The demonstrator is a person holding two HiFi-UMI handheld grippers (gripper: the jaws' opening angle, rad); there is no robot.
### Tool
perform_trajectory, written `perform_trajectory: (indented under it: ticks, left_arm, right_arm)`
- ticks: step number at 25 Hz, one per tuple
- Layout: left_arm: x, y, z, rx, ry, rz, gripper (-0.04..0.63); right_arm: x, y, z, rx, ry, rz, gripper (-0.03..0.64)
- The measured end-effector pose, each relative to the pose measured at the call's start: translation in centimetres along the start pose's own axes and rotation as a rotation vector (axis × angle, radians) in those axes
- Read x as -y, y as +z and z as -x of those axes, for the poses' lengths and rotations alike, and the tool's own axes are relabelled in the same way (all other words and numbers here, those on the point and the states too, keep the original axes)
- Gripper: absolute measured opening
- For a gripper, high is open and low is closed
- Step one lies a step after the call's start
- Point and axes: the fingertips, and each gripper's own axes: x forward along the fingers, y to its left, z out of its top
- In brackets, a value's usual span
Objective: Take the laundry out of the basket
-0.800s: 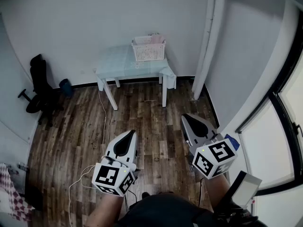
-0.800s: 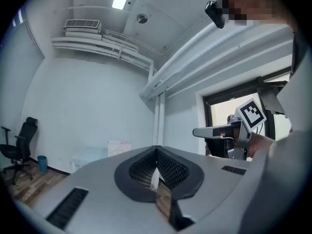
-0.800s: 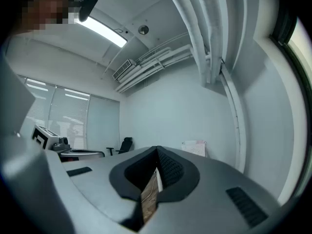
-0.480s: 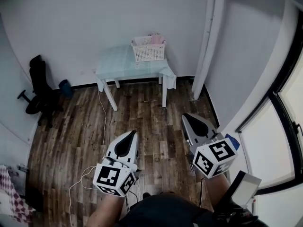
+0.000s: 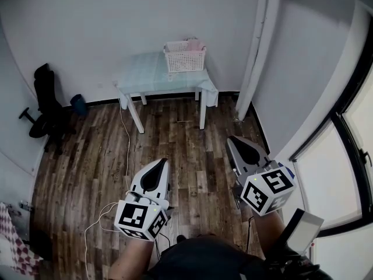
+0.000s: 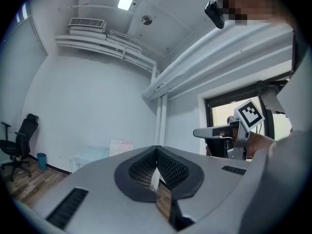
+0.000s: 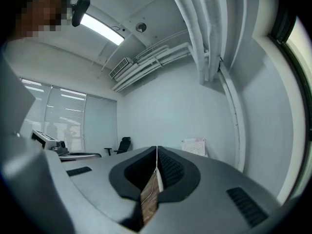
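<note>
A white laundry basket (image 5: 185, 59) with pink laundry (image 5: 193, 42) showing over its rim stands on a small table (image 5: 145, 74) against the far wall. Both grippers are far from it, held level over the wooden floor near the person's body. My left gripper (image 5: 162, 163) has its jaws shut with nothing between them, and so does my right gripper (image 5: 232, 140). In the left gripper view the closed left gripper (image 6: 156, 152) points toward the distant basket (image 6: 121, 147). The right gripper view has the closed right gripper (image 7: 156, 152) in front and the basket (image 7: 194, 146) small at the right.
A black office chair (image 5: 44, 100) and a blue bin (image 5: 77, 105) stand at the left wall. A white cable (image 5: 126, 134) runs across the floor. A white column (image 5: 256, 51) and a window wall (image 5: 349, 133) close off the right side.
In the head view the right gripper has drifted slightly right and lower. The table and basket sit a little higher in the picture. The left gripper has hardly moved.
</note>
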Motion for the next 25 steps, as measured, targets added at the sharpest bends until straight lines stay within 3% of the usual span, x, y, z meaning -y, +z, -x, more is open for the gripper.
perform_trajectory:
  ticks: [7,14,25]
  left_arm:
    - [-2.7,0.1,1.8,0.078,-0.041,0.037,0.009]
    - [-5.8,-1.4,1.7,0.060,-0.055,0.081,0.009]
    - [-10.0,-1.6,-4.7,0.034,-0.020,0.078,0.009]
  right_arm:
    - [-2.2,-1.1,-1.7,-0.020,-0.032,0.025,0.017]
    - [-3.5,-2.0,-3.9,-0.045,-0.042,0.044,0.017]
    - [0.6,-1.7,-11.6,-0.015,0.018,0.007,0.017]
